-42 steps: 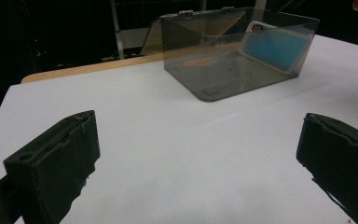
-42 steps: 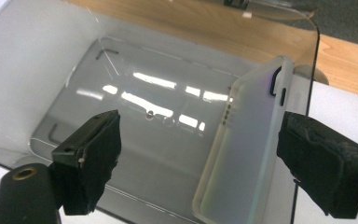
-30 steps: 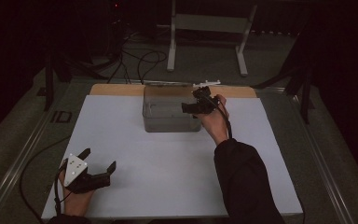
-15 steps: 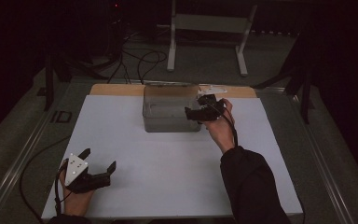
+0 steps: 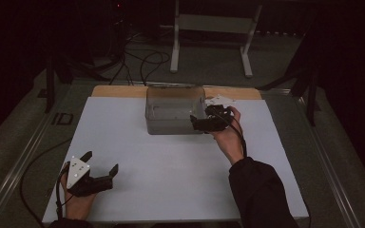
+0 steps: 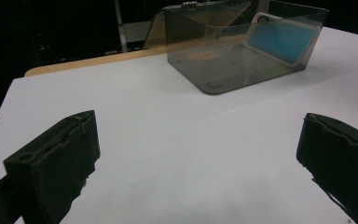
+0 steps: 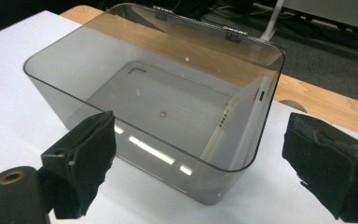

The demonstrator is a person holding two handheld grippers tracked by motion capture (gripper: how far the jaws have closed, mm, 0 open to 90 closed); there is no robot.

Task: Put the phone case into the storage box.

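At the far middle of the white table [image 5: 171, 161], seen from above, stands a smoky clear box [image 5: 173, 116]. The right gripper [image 5: 200, 123] hovers at its near right corner, while the left gripper [image 5: 100, 166] rests near the front left edge, jaws spread wide.

Along the left gripper's jaws, the box [image 6: 242, 51] sits well off, a blue-backed phone case [image 6: 282, 39] leaning inside its wall.

Along the right gripper's jaws, both pads stand wide apart and empty just before the box [image 7: 158, 102]; the case [image 7: 242, 126] leans upright against the right wall.
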